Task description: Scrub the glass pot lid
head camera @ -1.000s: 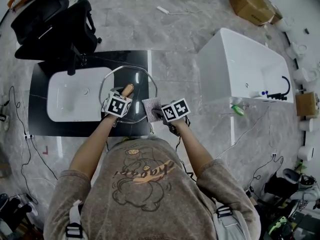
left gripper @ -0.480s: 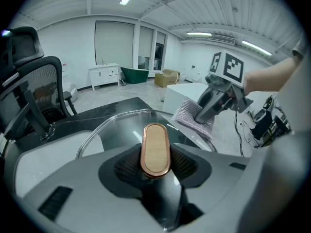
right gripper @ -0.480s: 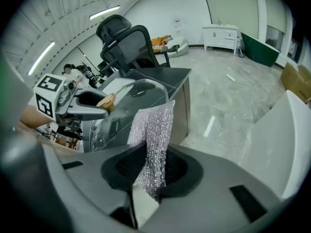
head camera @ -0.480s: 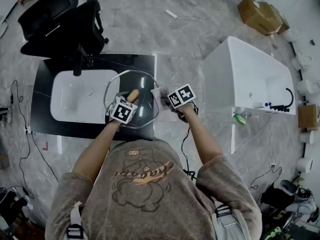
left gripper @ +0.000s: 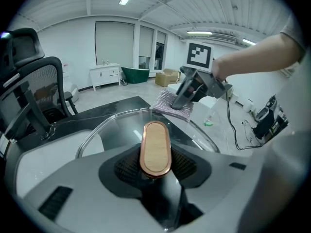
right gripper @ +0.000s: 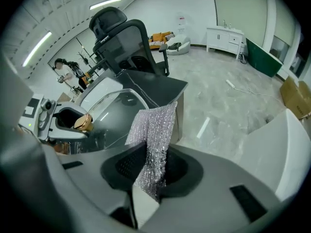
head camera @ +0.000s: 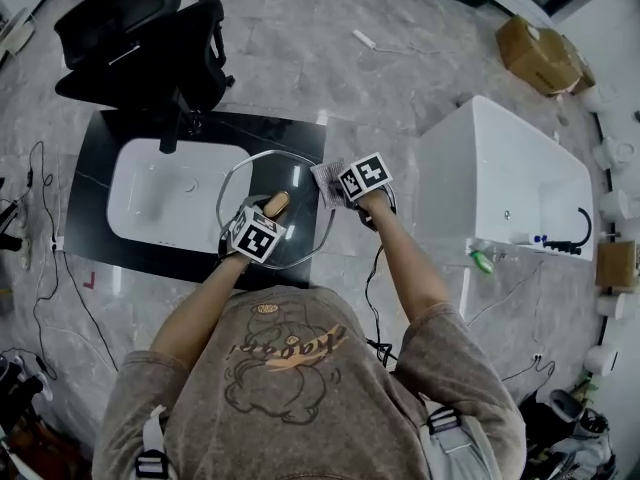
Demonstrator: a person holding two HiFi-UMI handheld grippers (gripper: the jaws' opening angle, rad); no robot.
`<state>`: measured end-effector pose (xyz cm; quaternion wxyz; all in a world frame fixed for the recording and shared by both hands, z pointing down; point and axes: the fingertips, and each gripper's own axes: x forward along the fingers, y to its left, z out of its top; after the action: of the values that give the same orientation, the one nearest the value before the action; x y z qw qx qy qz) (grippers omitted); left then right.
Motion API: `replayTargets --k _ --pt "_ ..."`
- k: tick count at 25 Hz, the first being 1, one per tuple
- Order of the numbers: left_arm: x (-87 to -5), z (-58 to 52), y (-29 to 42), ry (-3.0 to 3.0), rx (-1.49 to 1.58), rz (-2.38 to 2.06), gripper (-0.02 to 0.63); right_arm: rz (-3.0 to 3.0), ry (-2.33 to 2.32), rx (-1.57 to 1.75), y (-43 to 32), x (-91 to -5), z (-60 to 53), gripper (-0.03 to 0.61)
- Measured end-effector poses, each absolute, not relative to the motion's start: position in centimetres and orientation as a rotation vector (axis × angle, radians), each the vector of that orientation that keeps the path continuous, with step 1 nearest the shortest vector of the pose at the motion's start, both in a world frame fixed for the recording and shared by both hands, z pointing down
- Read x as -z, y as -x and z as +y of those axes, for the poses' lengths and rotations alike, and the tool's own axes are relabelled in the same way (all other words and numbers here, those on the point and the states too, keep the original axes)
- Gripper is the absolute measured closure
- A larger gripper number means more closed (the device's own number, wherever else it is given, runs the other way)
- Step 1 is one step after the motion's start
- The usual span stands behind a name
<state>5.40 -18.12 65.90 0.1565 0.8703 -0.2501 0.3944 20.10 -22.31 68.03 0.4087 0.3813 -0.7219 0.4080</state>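
The glass pot lid [head camera: 300,230] hangs over the black counter, clear with a metal rim. My left gripper [head camera: 270,211] is shut on the lid's wood-and-copper knob [head camera: 277,204], which fills the jaws in the left gripper view [left gripper: 155,147]. My right gripper [head camera: 340,184] is shut on a silvery scrub cloth [head camera: 327,181]. The cloth lies at the lid's far right rim. In the right gripper view the cloth [right gripper: 153,140] hangs between the jaws, with the lid [right gripper: 114,110] just to its left. The left gripper view shows the cloth [left gripper: 172,103] on that rim.
A white sink [head camera: 165,203] is set in the black counter [head camera: 120,258] to the lid's left. A black office chair [head camera: 140,38] stands behind it. A white bathtub [head camera: 500,183] is at the right, a cardboard box [head camera: 540,53] beyond it. Cables trail on the floor.
My right gripper has carried the cloth away from the person, from the lid's near right side to its far right rim. The left gripper and lid have held still.
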Motion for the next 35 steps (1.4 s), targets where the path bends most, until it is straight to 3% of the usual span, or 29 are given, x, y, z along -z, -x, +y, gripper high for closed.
replayTargets --k 19,35 --pt "-65.7 -18.2 -5.7 -2.468 -1.108 -0.778 0.431 -1.814 -0.739 -0.702 -11.3 -67.6 -33.2 0.477" --pt "-65.7 -17.9 -5.8 -2.458 -1.093 -0.803 0.431 -1.913 -0.362 -0.47 1.0 -67.1 -32.5 0.483"
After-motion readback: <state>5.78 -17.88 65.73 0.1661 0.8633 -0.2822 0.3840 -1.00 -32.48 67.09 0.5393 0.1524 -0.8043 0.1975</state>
